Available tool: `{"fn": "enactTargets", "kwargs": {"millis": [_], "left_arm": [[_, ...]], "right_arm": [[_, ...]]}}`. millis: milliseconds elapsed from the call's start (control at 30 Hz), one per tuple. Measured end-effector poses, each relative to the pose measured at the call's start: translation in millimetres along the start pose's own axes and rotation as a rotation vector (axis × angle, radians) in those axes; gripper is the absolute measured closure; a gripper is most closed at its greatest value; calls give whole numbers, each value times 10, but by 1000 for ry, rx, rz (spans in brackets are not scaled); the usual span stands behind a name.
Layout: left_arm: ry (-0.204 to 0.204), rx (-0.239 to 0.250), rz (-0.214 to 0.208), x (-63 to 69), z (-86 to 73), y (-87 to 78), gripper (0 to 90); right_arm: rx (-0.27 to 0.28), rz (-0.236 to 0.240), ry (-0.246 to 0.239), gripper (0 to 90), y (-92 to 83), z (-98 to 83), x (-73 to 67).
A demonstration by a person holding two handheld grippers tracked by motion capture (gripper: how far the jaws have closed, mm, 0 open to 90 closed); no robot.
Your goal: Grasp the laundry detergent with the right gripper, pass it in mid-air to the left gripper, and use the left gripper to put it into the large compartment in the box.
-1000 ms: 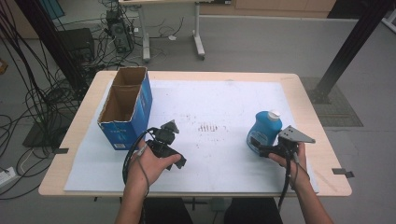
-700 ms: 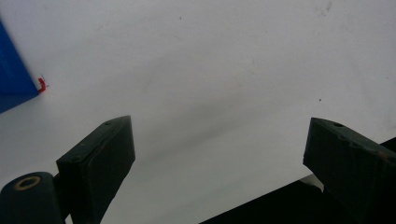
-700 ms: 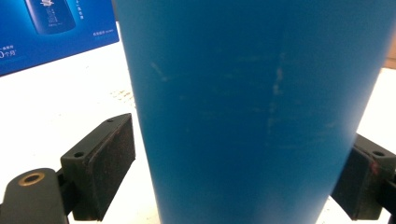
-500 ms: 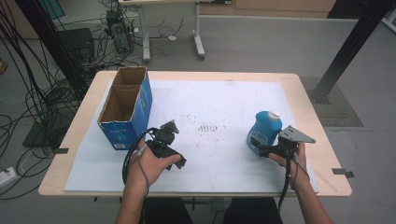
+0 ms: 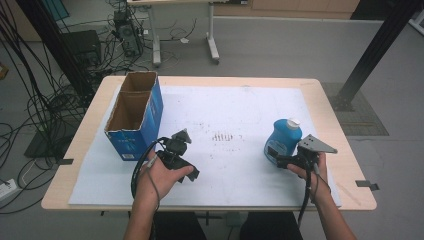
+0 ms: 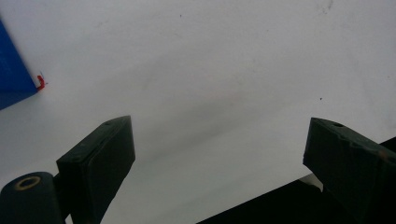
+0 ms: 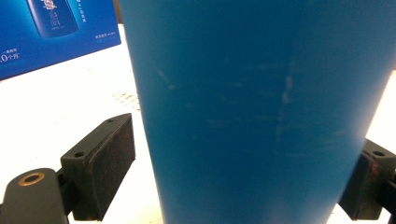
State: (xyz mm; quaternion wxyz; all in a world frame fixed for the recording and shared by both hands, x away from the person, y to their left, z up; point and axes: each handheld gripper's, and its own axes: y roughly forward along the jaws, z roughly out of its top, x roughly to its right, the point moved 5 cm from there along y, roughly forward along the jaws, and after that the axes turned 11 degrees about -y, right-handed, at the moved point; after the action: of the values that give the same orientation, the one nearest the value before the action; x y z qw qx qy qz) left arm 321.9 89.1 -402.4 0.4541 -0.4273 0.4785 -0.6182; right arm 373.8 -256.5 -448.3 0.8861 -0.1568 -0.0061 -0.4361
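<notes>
A blue bottle [image 5: 283, 136] with a white cap stands upright on the white sheet at the table's right. My right gripper [image 5: 275, 155] sits low at its base with one jaw on each side. In the right gripper view the bottle [image 7: 261, 116] stands between the jaws of the right gripper [image 7: 243, 144]; a narrow gap shows at the left pad [image 7: 105, 163], so the jaws are open. My left gripper [image 5: 181, 138] rests in a hand left of centre, beside the box. Its jaws are open in the left gripper view, around bare sheet at the left gripper [image 6: 219, 144].
An open-topped blue cardboard box [image 5: 135, 115] stands at the table's left; its corner shows as the box [image 6: 14, 70] and its printed side as the box [image 7: 56, 32]. A white sheet [image 5: 235, 110] covers most of the wooden table [image 5: 350, 195]. Cables and desk legs lie beyond.
</notes>
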Motion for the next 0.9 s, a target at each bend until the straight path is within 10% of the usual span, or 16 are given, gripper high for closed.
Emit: {"fn": "enactTargets", "kwargs": {"millis": [900], "left_arm": [[5, 4, -2, 12, 13, -15, 93]], "right_arm": [[-2, -10, 6, 119, 13, -3, 3]]}}
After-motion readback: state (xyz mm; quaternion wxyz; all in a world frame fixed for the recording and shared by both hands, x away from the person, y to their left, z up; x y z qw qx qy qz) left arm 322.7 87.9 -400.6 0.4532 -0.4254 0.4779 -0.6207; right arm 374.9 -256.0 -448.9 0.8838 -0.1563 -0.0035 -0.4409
